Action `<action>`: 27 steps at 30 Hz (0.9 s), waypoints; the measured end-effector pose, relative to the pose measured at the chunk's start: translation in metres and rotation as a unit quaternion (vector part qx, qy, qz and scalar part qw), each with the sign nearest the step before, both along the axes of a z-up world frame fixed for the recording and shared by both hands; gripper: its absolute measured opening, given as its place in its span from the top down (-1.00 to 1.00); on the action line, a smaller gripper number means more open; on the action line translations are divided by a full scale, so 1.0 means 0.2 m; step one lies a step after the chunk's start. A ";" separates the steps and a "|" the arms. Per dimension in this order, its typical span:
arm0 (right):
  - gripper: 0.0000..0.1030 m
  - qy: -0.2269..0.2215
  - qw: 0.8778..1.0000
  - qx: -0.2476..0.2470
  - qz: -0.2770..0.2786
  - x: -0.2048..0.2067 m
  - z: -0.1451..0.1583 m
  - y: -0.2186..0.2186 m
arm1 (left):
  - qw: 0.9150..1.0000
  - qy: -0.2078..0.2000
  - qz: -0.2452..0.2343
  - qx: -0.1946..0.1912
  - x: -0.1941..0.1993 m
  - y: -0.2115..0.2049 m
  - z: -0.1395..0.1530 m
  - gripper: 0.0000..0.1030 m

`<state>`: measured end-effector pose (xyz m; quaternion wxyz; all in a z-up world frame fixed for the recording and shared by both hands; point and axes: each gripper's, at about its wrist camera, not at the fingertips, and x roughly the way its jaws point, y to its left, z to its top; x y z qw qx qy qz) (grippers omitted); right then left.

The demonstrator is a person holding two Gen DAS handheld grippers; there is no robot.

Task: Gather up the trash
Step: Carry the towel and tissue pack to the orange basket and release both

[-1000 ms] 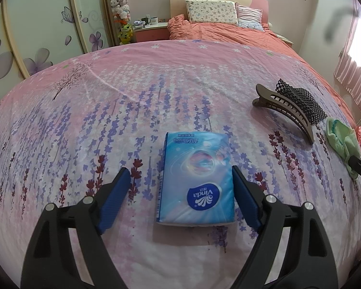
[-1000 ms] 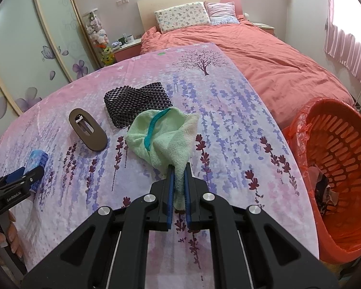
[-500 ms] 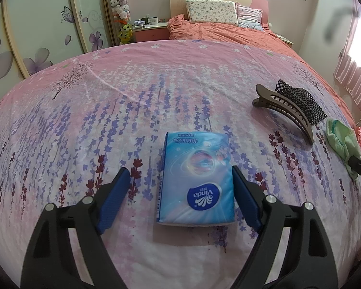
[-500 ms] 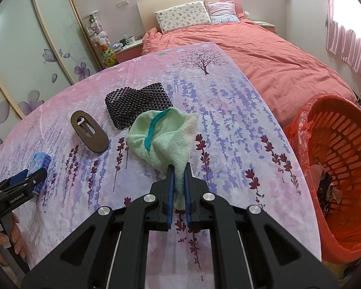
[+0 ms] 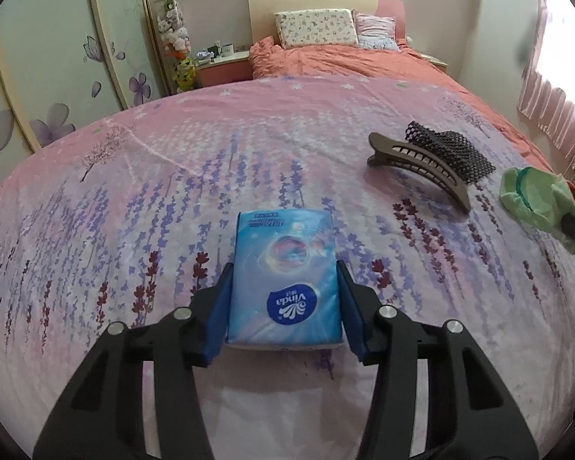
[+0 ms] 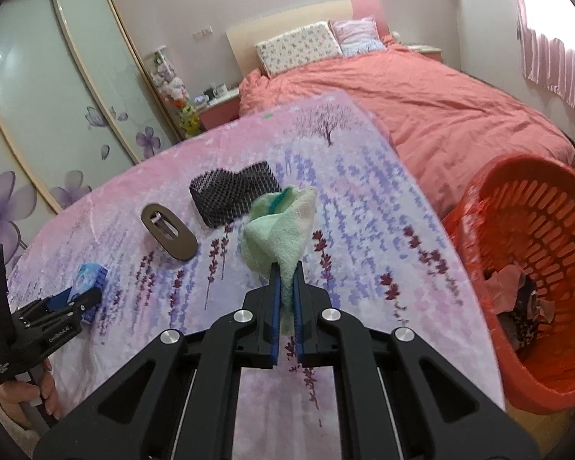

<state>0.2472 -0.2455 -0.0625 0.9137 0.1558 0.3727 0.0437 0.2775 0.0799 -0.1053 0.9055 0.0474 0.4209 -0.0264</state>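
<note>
A blue Vinda tissue pack (image 5: pixel 283 280) lies flat on the pink flowered bedspread (image 5: pixel 172 199). My left gripper (image 5: pixel 284 268) is closing on it, and both blue pads touch the pack's long sides. The right wrist view shows the same pack (image 6: pixel 90 274) and left gripper (image 6: pixel 69 299) at the far left. My right gripper (image 6: pixel 286 268) is shut on a light green cloth (image 6: pixel 280 230), which hangs bunched above the bedspread. That cloth (image 5: pixel 533 195) also shows at the right edge of the left wrist view.
An orange slotted basket (image 6: pixel 548 237) with scraps inside stands beside the bed's right edge. A brown hair clip (image 5: pixel 421 161) and a black mesh piece (image 5: pixel 448 149) lie between the two grippers. A hand (image 6: pixel 38 391) holds the left gripper's handle.
The left jaws have closed in from wide apart onto the tissue pack's sides. The right gripper has lifted the green cloth off the bedspread and tilted toward the basket.
</note>
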 end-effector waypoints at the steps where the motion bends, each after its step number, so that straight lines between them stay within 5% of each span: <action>1: 0.88 -0.006 1.000 0.000 -0.002 -0.01 0.02 -0.01 | 1.000 -0.003 -0.001 -0.001 -0.01 -0.01 0.02 0.03; 16: 0.89 -0.072 0.997 -0.013 -0.035 -0.24 0.29 -0.24 | 0.994 -0.043 -0.085 -0.055 -0.18 -0.35 0.34 0.04; 27: 0.89 -0.091 0.990 -0.028 -0.100 -0.39 0.36 -0.55 | 0.976 -0.050 -0.196 -0.080 -0.26 -0.91 0.48 0.04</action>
